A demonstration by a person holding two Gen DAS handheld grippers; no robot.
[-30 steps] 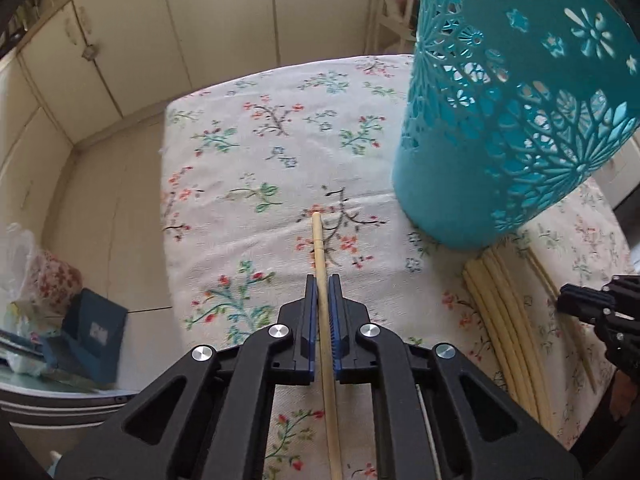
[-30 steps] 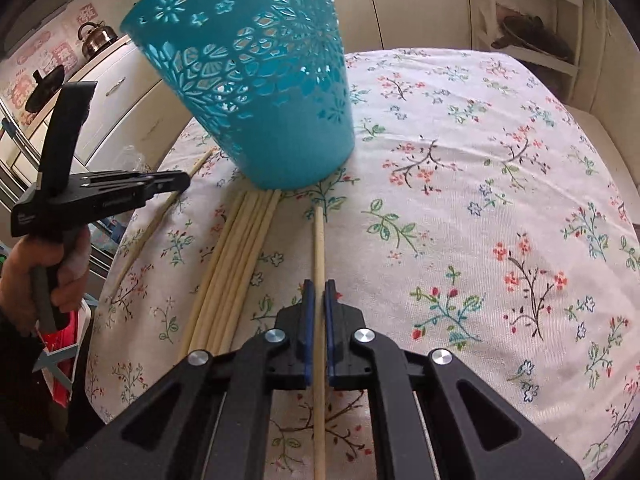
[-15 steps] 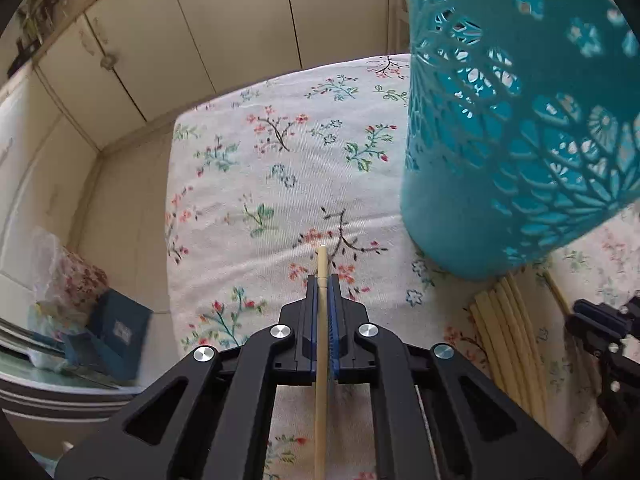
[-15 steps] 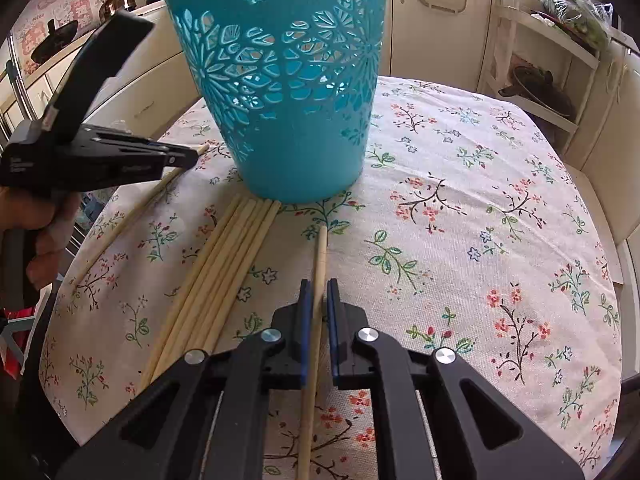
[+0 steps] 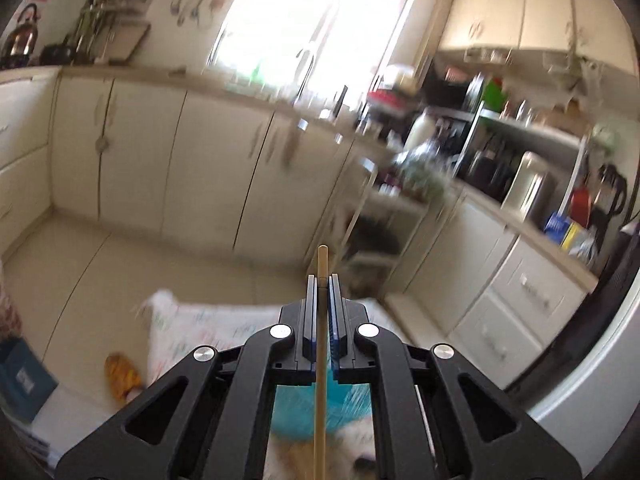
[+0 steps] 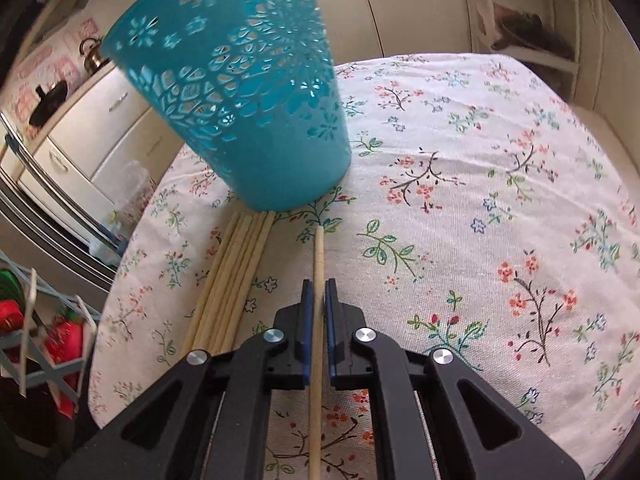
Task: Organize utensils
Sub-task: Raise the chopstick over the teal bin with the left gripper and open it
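**Left wrist view: chopstick up in the air; right one low on the tabletop**

Left wrist view, blurred: left hand-held gripper (image 5: 320,294) clenched on a chopstick (image 5: 320,380), stick running straight out between the blue pads, tip poking a little past them. Pointing out over the kitchen: cream cabinets (image 5: 160,152), bright window (image 5: 304,20), cluttered counter (image 5: 532,232) on the right. Below the gripper, a slice of teal basket (image 5: 292,408) and the far edge of the floral cloth (image 5: 192,328), both smeared. Orange object (image 5: 120,372) on the floor beside the cloth, too blurred to tell what.

Right wrist view, sharp: right hand-held gripper (image 6: 319,296) angled down at the tabletop (image 6: 500,160), clenched on a second chopstick (image 6: 318,280). Stick lying along the cloth, tip just short of the basket (image 6: 240,92) base. Basket upright on the tabletop, cut-out flower pattern in its wall. Bundle of chopsticks (image 6: 228,276) flat on the cloth just left of the held stick, far ends at the basket base, touching or tucked under it, cannot tell which. Open shelf (image 6: 532,32) beyond the tabletop at upper right; kettle (image 6: 94,54) on a counter at upper left.
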